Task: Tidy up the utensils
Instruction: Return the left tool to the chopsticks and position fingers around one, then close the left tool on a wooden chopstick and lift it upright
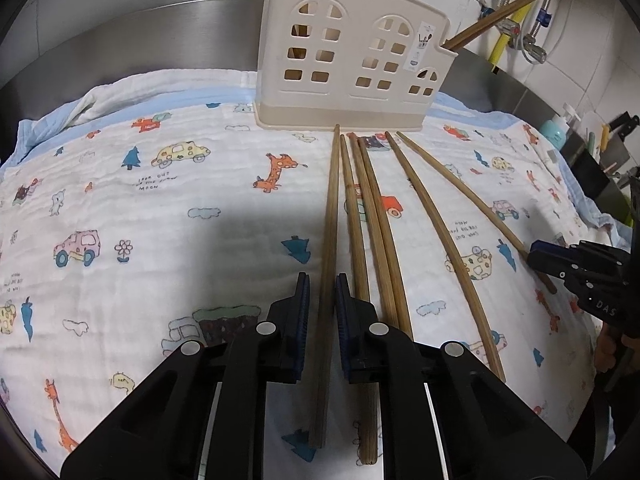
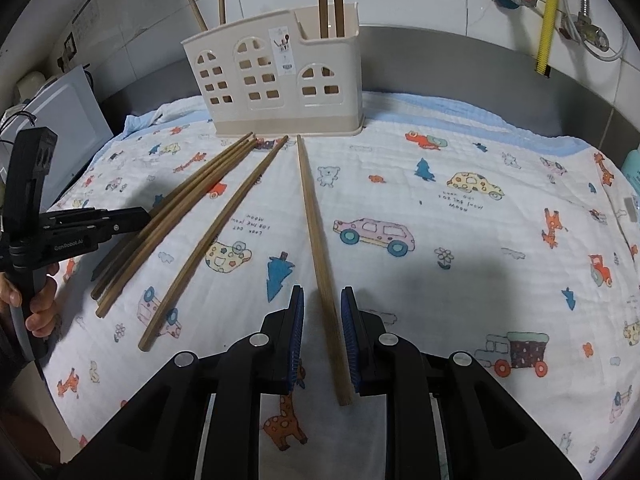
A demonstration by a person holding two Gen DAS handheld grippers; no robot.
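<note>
Both grippers straddle a chopstick each, and neither is clamped yet. Between the fingers of the left gripper [image 1: 322,280] runs the leftmost chopstick [image 1: 329,240] of the row, with a sliver of cloth visible on either side of the wood, so the pads stand narrowly apart around it rather than pinching. Just right of its right finger lies a second chopstick [image 1: 356,248], partly under that finger, a likely reason the jaws are kept so narrow. Right gripper [image 2: 322,294] likewise brackets the rightmost chopstick [image 2: 318,240], its pads slightly spread with gaps showing; the stick crosses at a slant toward the right pad. Off to its left, three more chopsticks [image 2: 176,216] lie bunched, and one curved chopstick [image 2: 212,236] lies alone. All point ahead toward the cream holder [image 2: 280,84] straight in front of each gripper, where several sticks already stand upright. Everything rests on a printed cloth [image 2: 460,240], which probably keeps the sticks from rolling.
</note>
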